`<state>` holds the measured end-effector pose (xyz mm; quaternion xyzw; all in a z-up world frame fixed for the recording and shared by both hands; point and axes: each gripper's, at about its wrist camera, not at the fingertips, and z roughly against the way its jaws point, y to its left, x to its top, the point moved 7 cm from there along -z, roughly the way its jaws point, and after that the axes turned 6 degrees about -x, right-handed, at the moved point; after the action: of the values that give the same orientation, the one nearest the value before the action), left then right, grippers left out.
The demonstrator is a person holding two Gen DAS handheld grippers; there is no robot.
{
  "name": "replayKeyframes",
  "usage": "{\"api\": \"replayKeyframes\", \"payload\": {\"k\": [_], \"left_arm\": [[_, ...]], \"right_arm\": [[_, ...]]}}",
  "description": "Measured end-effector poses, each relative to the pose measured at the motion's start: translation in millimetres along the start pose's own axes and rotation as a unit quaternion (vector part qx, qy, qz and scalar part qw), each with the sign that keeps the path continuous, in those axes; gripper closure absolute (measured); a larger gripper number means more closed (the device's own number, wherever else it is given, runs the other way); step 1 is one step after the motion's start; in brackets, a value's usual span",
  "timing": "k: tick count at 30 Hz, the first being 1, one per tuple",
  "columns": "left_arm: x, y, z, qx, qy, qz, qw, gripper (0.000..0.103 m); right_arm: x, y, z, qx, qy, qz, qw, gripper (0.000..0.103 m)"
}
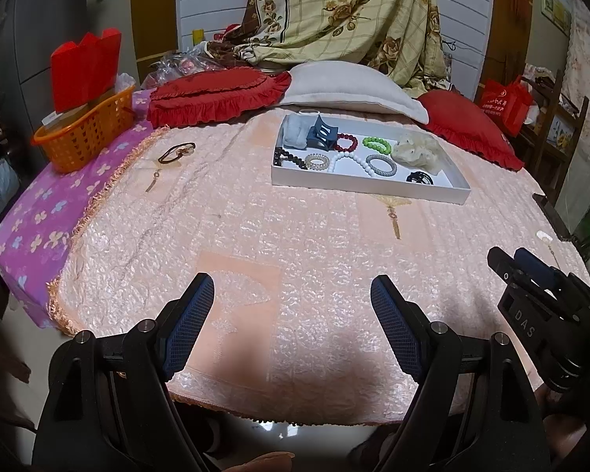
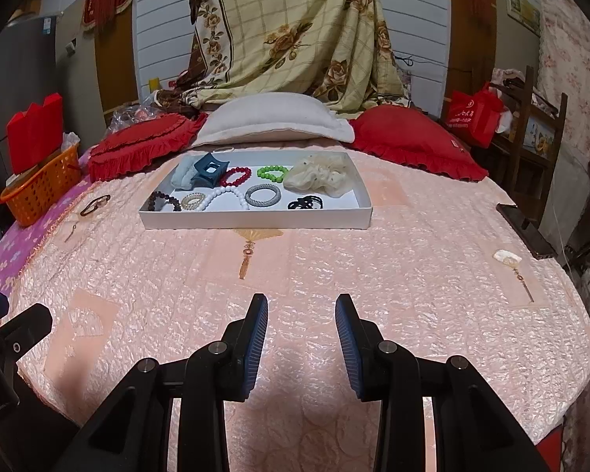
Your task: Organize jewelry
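Observation:
A white tray (image 1: pixel 369 190) (image 2: pixel 255 220) sits far ahead on the pink bedspread. In it lie a blue claw clip (image 1: pixel 321 133) (image 2: pixel 210 169), red (image 2: pixel 236 176) and green (image 2: pixel 273 174) bead bracelets, a cream scrunchie (image 1: pixel 419 151) (image 2: pixel 320 177), a white bead bracelet (image 2: pixel 226 198), a grey ring (image 2: pixel 262 195) and a black hair tie (image 2: pixel 305 202). A brown hair tie (image 1: pixel 177 152) (image 2: pixel 95 204) lies outside the tray, to its left. A small white piece (image 2: pixel 507 256) rests near the bed's right edge. My left gripper (image 1: pixel 291 287) is wide open and holds nothing. My right gripper (image 2: pixel 301 303) stands narrower, nothing between its fingers.
An orange basket (image 1: pixel 84 133) (image 2: pixel 39 192) with red boxes stands at the bed's left edge. Red frilled cushions (image 1: pixel 216 94) (image 2: pixel 413 137) and a white pillow (image 2: pixel 275 118) line the far side. A dark flat object (image 2: pixel 525 232) lies at the right edge.

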<state>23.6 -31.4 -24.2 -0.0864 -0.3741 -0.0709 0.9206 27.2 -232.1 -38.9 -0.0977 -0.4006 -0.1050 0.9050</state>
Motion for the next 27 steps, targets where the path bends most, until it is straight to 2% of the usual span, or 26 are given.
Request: {"api": "replayKeyframes", "payload": {"k": [19, 27], "left_arm": [[-7, -2, -9, -0.003, 0.016, -0.005, 0.9999, 0.021], [-7, -1, -11, 0.013, 0.015, -0.012, 0.9997, 0.021]], "right_arm": [[-7, 3, -8, -0.002, 0.013, 0.005, 1.000, 0.069], [-13, 1, -18, -0.029, 0.037, 0.022, 0.999, 0.069]]}}
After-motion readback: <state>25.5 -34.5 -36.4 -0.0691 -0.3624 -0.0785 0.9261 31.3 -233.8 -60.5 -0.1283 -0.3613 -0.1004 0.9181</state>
